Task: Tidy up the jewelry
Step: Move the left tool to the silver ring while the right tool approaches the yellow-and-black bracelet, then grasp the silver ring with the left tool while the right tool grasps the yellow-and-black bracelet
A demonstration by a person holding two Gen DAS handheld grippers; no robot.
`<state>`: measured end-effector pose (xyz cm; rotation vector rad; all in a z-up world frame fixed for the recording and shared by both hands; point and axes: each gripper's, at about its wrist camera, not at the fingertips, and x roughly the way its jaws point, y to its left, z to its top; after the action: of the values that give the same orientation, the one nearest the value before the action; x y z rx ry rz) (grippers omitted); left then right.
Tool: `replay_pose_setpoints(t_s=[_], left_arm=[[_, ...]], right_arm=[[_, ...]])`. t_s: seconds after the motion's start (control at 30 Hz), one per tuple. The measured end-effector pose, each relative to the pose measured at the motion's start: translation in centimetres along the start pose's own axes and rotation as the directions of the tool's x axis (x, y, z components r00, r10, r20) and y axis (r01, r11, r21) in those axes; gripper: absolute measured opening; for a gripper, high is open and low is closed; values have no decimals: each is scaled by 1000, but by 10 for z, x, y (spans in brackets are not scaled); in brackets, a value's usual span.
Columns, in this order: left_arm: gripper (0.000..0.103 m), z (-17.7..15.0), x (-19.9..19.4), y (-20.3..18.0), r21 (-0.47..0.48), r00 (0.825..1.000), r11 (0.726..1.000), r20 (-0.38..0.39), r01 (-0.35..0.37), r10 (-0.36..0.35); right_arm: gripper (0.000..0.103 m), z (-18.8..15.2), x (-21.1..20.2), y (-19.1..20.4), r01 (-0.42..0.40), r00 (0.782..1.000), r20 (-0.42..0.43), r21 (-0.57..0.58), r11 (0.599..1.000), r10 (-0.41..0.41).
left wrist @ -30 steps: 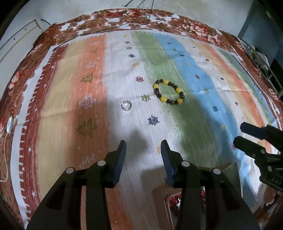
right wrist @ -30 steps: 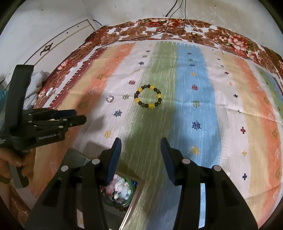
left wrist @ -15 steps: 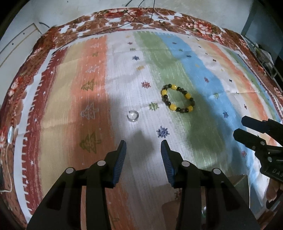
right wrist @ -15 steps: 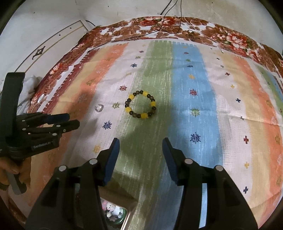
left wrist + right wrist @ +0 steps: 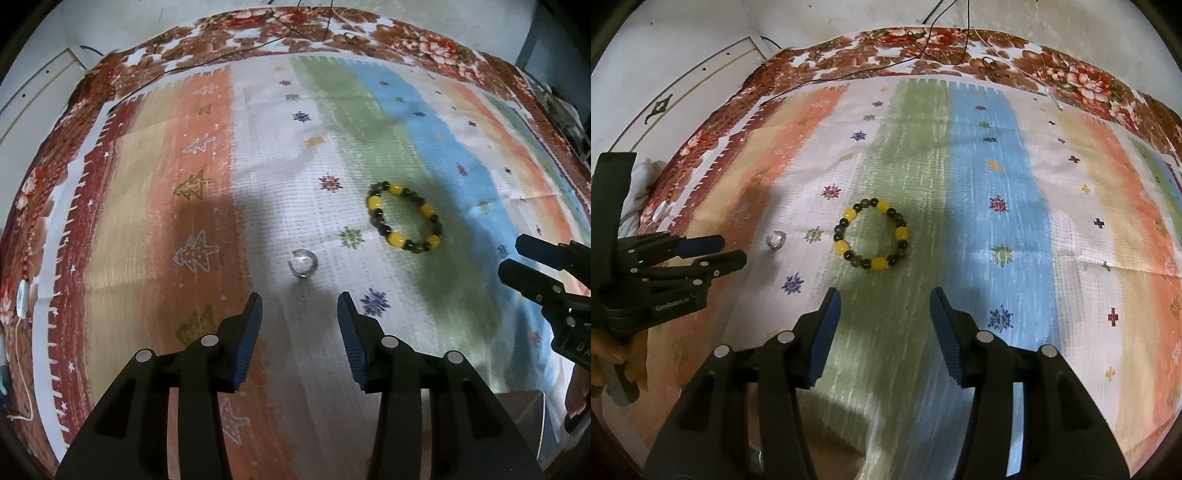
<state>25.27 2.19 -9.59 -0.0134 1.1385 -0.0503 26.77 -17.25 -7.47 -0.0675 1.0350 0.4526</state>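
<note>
Two hand-held grippers hang over a striped, snowflake-printed cloth (image 5: 280,155), each lined up with its own piece of jewelry. The left gripper (image 5: 300,314) has its blue-padded fingers (image 5: 246,339) spread with nothing between them. A small clear ring (image 5: 303,264) lies flat on the cloth just ahead of the fingertips, almost centred on the gap. That placement suggests the ring is this tool's target, and the width looks set to take it in. The right gripper (image 5: 884,312) is likewise spread and empty. A bracelet of dark and yellow beads (image 5: 871,234) lies just beyond its tips, a touch toward its left finger. The bracelet forms an open loop on the green stripe, flat on the cloth. From the right tool's view, the left gripper (image 5: 729,251) enters from the side, a person's hand (image 5: 611,360) on its handle, its tips near the ring (image 5: 775,240). Ring and bracelet lie apart, far enough that each tool appears able to work without crowding the other. Below the right gripper's fingers a pale brown surface shows at the near edge, possibly a box; what it is cannot be told. Neither piece has been lifted yet, so the sorting seems to be at its start.
</note>
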Motion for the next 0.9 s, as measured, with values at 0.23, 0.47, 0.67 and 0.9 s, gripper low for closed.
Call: replay_pose_setpoints(t_s=[0.23, 0.47, 0.67, 0.9], left_arm=[[42, 12, 15, 3, 2, 1000, 1000, -16, -6, 6], [42, 20, 30, 2, 11, 999, 1000, -39, -8, 8], [42, 24, 40, 2, 18, 998, 1000, -55, -2, 3], [42, 27, 50, 4, 16, 997, 1000, -72, 4, -3]], right_arm=[[51, 15, 17, -7, 8, 1000, -7, 30, 1000, -8], [51, 23, 36, -13, -5, 999, -44, 51, 999, 7], [51, 28, 51, -16, -9, 997, -74, 65, 998, 14], [51, 34, 64, -15, -12, 995, -94, 75, 997, 19]])
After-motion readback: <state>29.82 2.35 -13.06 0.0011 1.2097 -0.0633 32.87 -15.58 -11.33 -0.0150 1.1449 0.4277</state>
